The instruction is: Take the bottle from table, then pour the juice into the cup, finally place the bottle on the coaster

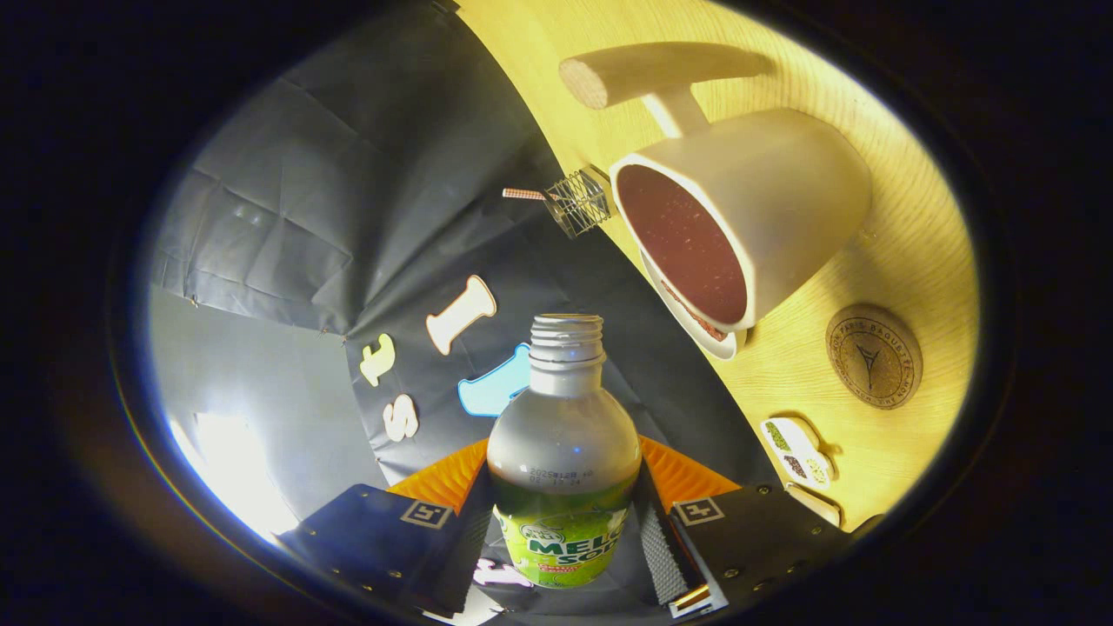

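My gripper (563,513) is shut on a clear bottle (563,452) with a green label, both fingers pressing its sides. The bottle has no cap, and its open threaded neck points toward the cup. The view is rolled, so the wooden table (913,252) stands steeply beside the bottle. A white cup (748,209) with a long handle rests on a small saucer (696,326) just beyond the bottle's mouth; its inside looks dark red. A round cork coaster (873,356) lies on the table past the cup, apart from it.
A small wire object (581,203) with a striped stick sits at the table's edge beside the cup. Two small white pieces (798,452) with coloured patches lie near the coaster, close to one finger. The booth's black cloth wall is behind the bottle.
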